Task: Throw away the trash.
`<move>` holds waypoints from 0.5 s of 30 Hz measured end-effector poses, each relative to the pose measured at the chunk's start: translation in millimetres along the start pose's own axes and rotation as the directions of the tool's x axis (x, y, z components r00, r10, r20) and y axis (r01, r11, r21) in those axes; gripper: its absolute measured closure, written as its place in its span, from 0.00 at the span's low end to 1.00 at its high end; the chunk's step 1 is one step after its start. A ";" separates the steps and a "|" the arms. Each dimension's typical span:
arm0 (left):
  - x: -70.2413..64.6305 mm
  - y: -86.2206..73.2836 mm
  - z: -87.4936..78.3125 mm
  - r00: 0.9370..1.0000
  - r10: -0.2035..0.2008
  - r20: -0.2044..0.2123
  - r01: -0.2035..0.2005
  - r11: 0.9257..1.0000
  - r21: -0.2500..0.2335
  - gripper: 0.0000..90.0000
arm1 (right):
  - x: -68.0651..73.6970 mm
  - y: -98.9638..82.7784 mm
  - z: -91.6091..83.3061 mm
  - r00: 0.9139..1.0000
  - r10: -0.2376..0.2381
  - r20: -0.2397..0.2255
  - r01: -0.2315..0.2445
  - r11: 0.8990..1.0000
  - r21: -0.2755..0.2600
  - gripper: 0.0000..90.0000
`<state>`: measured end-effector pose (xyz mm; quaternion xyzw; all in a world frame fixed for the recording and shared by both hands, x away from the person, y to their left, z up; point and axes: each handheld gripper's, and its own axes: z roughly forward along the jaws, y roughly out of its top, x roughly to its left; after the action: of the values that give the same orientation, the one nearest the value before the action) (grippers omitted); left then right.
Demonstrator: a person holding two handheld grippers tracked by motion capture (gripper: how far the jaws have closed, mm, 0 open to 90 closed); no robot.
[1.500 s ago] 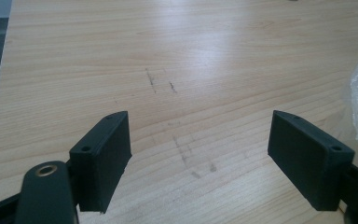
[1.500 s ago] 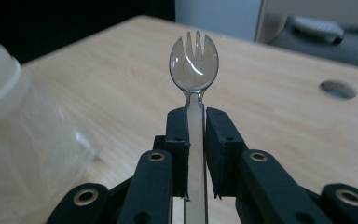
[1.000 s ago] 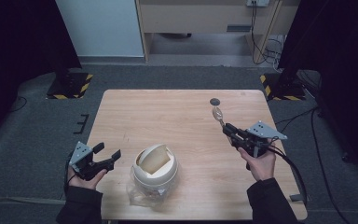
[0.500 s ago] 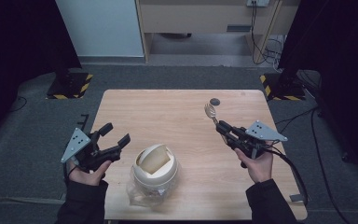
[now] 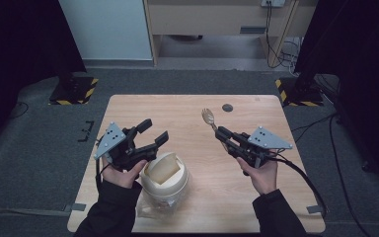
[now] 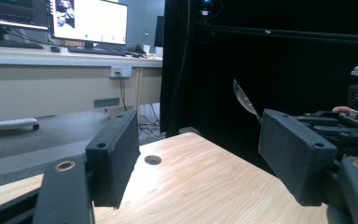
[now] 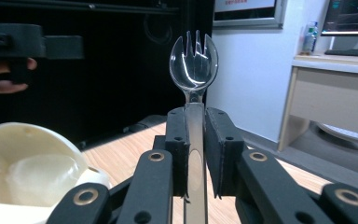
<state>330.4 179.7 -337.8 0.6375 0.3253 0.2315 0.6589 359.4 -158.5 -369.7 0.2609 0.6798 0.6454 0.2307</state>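
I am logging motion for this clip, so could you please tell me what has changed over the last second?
The left tool has risen from the table's near left edge and swung inward beside the cream container, jaws open. The right tool, shut on the clear spork, has turned, carrying the spork leftward toward the table's middle. The container and the dark disc have stayed put.

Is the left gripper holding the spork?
No, the left gripper is open and holds nothing; the clear spork sits clamped in the right gripper.
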 end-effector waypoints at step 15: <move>-22.2 9.9 25.8 0.999 0.018 0.034 -0.018 1.000 -0.006 0.36 | 17.9 0.6 11.4 0.998 -0.022 -0.058 0.022 1.000 -0.006 0.89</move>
<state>335.1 146.8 -325.7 0.6424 0.3077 0.2274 0.6640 353.3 -138.3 -369.4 0.2339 0.6872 0.6521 0.2185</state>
